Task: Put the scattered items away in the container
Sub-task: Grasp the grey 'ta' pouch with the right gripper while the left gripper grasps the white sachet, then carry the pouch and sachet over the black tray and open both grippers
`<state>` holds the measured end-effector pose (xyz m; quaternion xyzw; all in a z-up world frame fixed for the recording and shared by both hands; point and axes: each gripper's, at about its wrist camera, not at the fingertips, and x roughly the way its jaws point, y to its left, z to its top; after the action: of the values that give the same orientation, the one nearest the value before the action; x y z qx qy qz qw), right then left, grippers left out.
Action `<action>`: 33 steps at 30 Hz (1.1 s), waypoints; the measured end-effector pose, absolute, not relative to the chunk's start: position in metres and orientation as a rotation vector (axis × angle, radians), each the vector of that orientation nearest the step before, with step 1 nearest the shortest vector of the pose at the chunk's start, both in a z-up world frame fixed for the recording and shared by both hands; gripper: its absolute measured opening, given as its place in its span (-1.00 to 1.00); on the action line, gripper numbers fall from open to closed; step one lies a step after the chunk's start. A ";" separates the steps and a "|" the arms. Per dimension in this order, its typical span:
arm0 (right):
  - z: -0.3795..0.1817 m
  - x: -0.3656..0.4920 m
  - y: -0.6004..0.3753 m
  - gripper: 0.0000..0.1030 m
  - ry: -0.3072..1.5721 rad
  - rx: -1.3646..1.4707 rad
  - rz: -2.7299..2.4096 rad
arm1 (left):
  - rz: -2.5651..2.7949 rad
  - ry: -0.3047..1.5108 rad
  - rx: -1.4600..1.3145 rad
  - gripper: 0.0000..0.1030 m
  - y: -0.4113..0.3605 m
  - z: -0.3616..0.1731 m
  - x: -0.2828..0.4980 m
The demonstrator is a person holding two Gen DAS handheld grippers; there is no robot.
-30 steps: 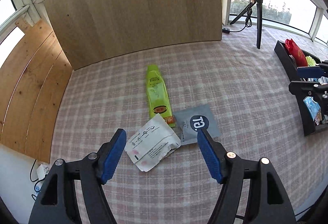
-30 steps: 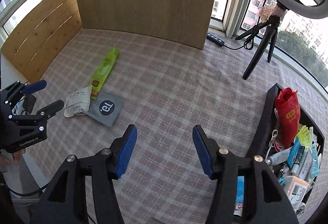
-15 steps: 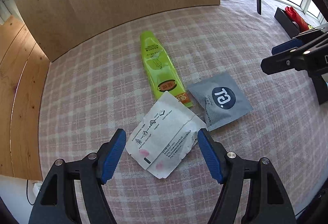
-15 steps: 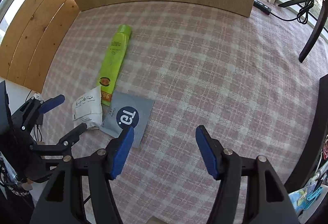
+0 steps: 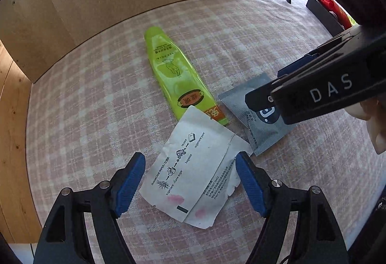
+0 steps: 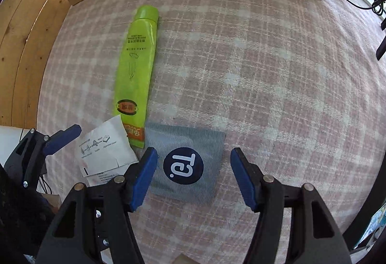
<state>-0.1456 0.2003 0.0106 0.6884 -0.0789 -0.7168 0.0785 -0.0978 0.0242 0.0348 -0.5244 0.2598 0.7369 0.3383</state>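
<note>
— Left camera?
— My left gripper point(image 5: 190, 176) is spread wide around a crinkled white paper sachet point(image 5: 193, 174) on the plaid cloth point(image 5: 72, 107); a glossy green tube point(image 5: 177, 75) lies beyond, its near end under the sachet.
— Right camera?
— My right gripper point(image 6: 194, 171) gapes over the ribbed grey pouch point(image 6: 185, 165), right of the sachet.

A long, flat lime-green plastic tube point(image 5: 177, 75) with an orange oval label lies on its side on the cloth. Touching its orange crimped end, a crumpled white paper sachet point(image 5: 193, 174) printed with small diagrams and pink smudges overlaps that end. Just beside the same end lies a flat grey ribbed foil packet point(image 6: 184, 165) bearing a dark blue circular logo.
</note>
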 end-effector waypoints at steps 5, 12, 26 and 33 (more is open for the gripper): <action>0.007 -0.147 0.190 0.32 -0.281 2.087 -2.122 | 1.866 0.698 -1.372 0.47 0.027 0.026 -0.096; 0.003 -0.144 0.160 0.57 -0.074 2.088 -2.145 | 1.903 0.603 -1.358 0.45 0.020 0.019 -0.095; 0.011 -0.119 0.161 0.06 0.084 2.036 -2.152 | 2.050 0.438 -1.352 0.07 0.004 0.026 -0.067; 0.017 -0.104 0.172 -0.82 0.021 2.018 -2.144 | 2.098 0.364 -1.381 -0.04 0.000 0.029 -0.047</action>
<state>-0.1043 0.1721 0.0170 0.6821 0.0071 -0.7245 0.0984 -0.0468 -0.0003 0.0285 -0.5195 0.1371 0.7893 0.2973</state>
